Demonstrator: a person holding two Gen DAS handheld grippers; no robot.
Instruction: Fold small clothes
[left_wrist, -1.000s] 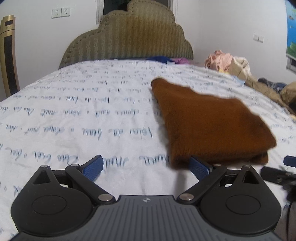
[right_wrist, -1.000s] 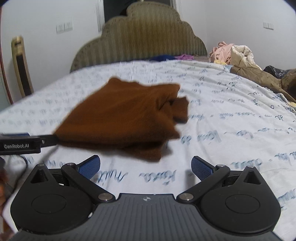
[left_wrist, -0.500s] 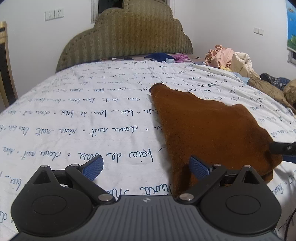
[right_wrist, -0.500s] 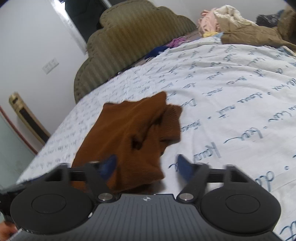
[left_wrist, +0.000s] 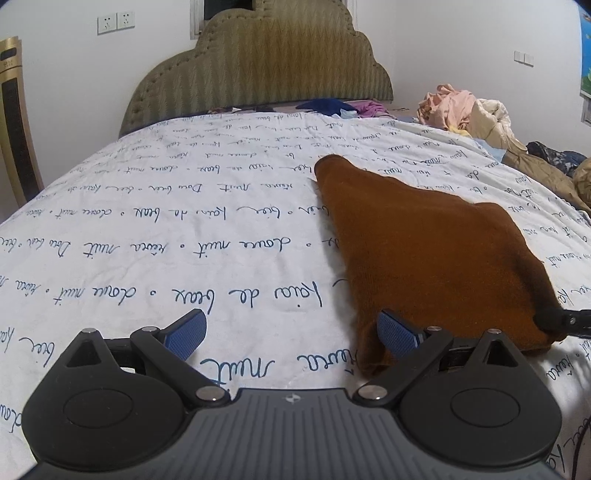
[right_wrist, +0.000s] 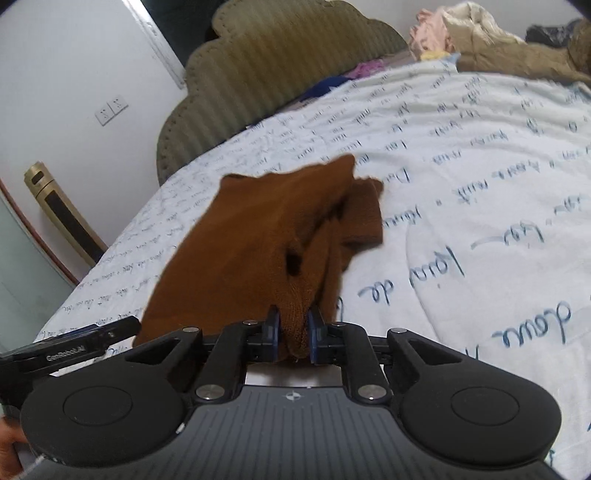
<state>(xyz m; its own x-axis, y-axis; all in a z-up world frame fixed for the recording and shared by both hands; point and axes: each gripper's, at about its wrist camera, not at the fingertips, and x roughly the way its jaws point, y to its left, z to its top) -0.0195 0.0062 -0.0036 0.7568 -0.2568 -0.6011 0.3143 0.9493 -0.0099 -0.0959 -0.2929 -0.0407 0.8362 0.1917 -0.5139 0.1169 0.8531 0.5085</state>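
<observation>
A folded brown knit garment (left_wrist: 428, 254) lies on the white bedsheet with blue script (left_wrist: 184, 229). My left gripper (left_wrist: 291, 334) is open; its right finger rests at the garment's near left corner, its left finger over bare sheet. My right gripper (right_wrist: 292, 334) is shut on the garment's near edge (right_wrist: 273, 236), with brown cloth bunched between the blue pads. The right gripper's tip shows at the garment's right corner in the left wrist view (left_wrist: 561, 317). The left gripper shows at the left of the right wrist view (right_wrist: 70, 349).
A padded olive headboard (left_wrist: 258, 62) stands at the far end. A heap of clothes (left_wrist: 469, 114) lies at the far right of the bed, with dark and purple clothes (left_wrist: 332, 106) by the headboard. A tall gold appliance (left_wrist: 14, 122) stands on the left.
My right gripper moved onto the garment's near edge and shut on it. My left gripper stayed open and barely moved at the near left corner.
</observation>
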